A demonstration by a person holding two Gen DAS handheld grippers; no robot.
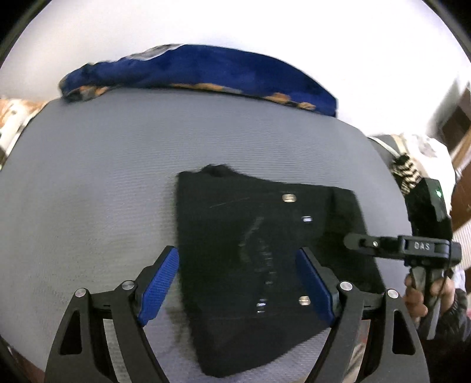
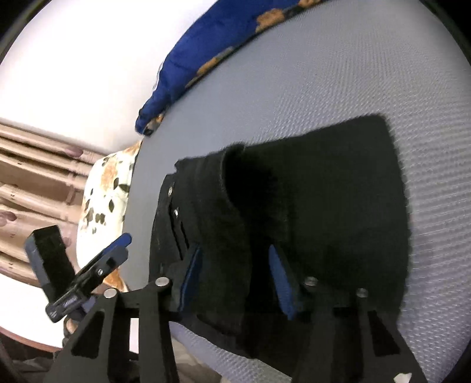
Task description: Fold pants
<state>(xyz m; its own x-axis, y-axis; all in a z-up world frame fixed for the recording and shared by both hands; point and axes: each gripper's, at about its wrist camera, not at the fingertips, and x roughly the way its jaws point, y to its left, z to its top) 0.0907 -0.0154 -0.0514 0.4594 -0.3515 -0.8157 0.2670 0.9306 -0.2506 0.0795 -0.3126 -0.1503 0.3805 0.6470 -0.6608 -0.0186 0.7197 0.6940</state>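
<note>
Lying folded into a compact dark block, the black pants point(image 1: 259, 259) sit on a gray textured mattress point(image 1: 103, 182), toward its near edge and right of its middle in the left wrist view. Metal rivets and a button glint on the top layer, and a faint line of stitching runs down the cloth. In the right wrist view one thick fold of the pants point(image 2: 235, 212) rises up as a rolled ridge, while the rest spreads flat toward the far right.

The left hand-held gripper point(image 1: 235, 271) hangs over the pants with its blue-padded fingers spread wide, one over the bare mattress just beside the cloth's left edge, the other over the cloth; nothing is between them but the fabric below. The right hand-held gripper point(image 2: 235, 280) has its blue pads set either side of the raised fold, with a clear gap remaining; whether the pads press the cloth cannot be told.

Along the far edge of the mattress lies a blue blanket point(image 1: 200, 73) with orange patches. A floral cloth point(image 2: 103, 191) hangs off the left side. Beyond are a white wall point(image 1: 235, 23) and brown wooden panels point(image 2: 35, 165).
</note>
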